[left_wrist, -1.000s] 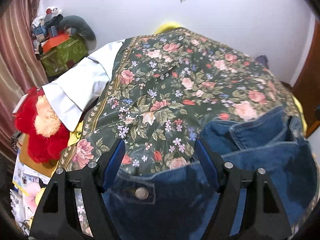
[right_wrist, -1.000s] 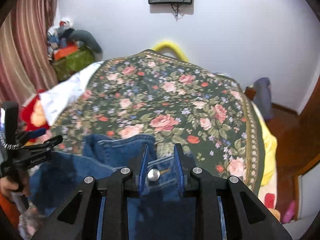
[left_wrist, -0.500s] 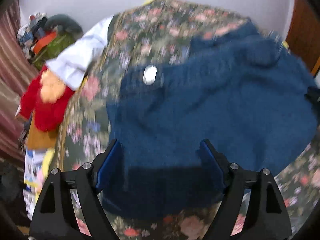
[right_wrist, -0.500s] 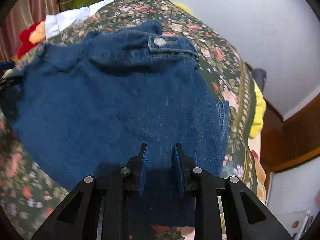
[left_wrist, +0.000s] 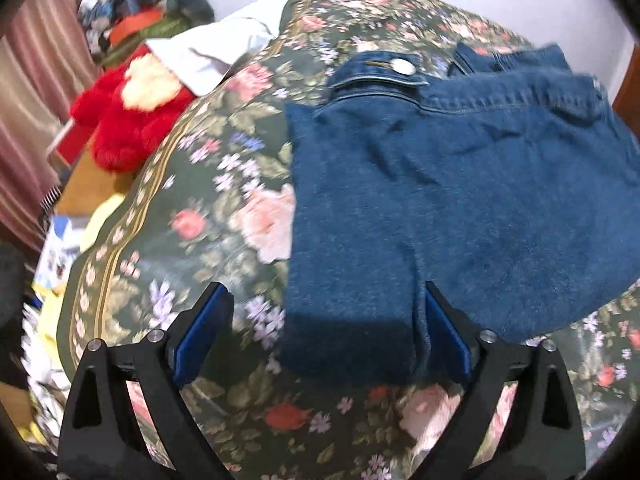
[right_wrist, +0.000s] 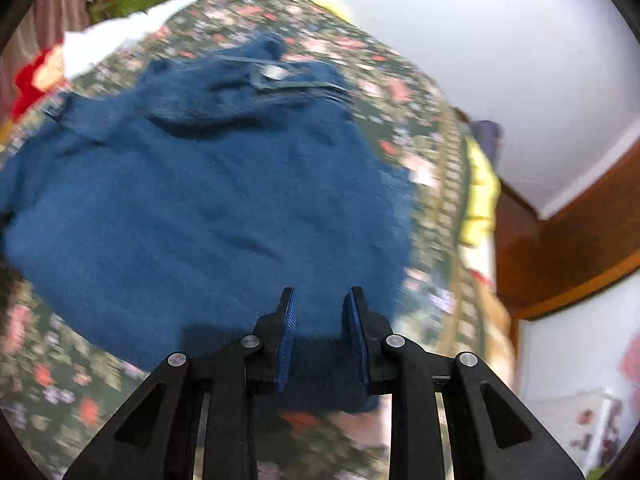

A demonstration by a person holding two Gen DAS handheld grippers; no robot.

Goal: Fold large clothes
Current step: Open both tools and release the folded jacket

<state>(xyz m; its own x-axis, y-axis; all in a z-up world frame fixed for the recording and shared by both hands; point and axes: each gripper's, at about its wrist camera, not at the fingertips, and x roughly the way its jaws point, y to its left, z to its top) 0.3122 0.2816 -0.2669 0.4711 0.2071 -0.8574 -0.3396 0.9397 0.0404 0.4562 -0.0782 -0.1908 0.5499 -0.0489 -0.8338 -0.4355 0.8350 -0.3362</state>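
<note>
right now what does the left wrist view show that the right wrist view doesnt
Only the left wrist view shows the left tongs, open wide over the near-left edge of the jeans. Only the right wrist view shows the right tongs, the white wall and brown wood trim. Both show the jeans' metal button, the floral bedspread and the red plush toy.

The jeans [left_wrist: 460, 200] lie flat on the bed [left_wrist: 224, 208]. Left of the bed sits a plush toy [left_wrist: 128, 120]. A white cloth [left_wrist: 212, 52] lies on the bed's far left corner.
</note>
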